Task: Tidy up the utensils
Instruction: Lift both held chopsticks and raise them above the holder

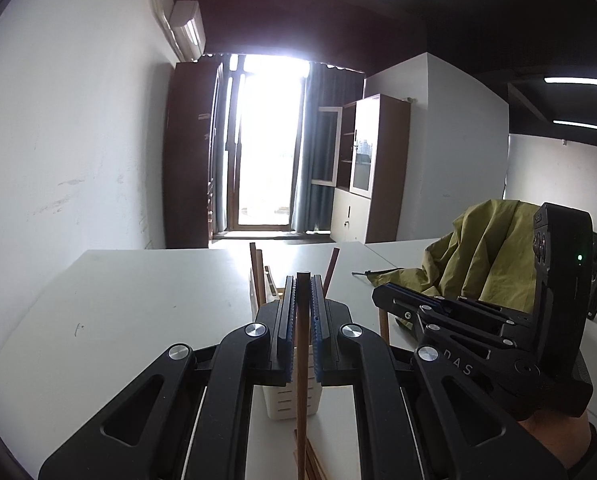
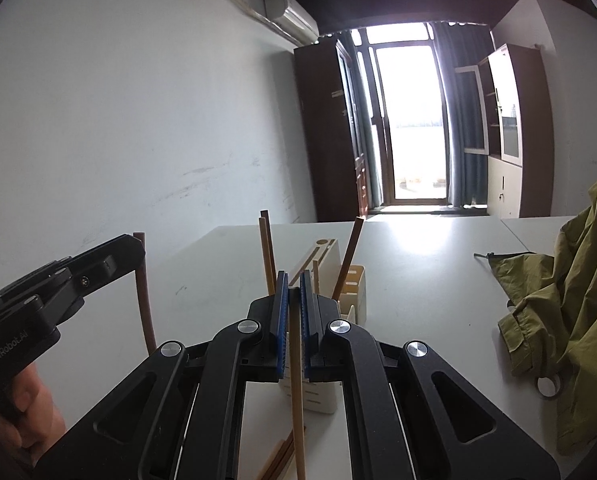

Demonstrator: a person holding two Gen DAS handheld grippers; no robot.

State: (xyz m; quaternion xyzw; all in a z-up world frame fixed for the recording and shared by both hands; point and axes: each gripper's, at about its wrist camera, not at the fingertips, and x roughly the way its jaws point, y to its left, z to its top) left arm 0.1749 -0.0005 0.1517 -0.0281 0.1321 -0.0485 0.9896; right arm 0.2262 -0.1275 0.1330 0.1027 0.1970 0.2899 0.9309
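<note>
My left gripper (image 1: 302, 280) is shut on a brown wooden chopstick (image 1: 301, 392) that it holds upright above the table. My right gripper (image 2: 293, 280) is shut on a lighter wooden chopstick (image 2: 296, 400), also upright. A cream slotted utensil holder (image 2: 354, 296) stands on the white table (image 2: 418, 280) just past both grippers, with several chopsticks (image 2: 267, 252) standing in it. The holder also shows in the left wrist view (image 1: 290, 404). The right gripper shows in the left view (image 1: 382, 294), and the left gripper shows in the right view (image 2: 130, 248). More chopsticks (image 2: 278, 460) lie on the table below.
An olive-green jacket (image 2: 558, 292) lies on the table to the right, also in the left wrist view (image 1: 486, 256). A white wall runs along the left. Cabinets and a bright balcony door (image 2: 414, 128) stand beyond the table's far edge.
</note>
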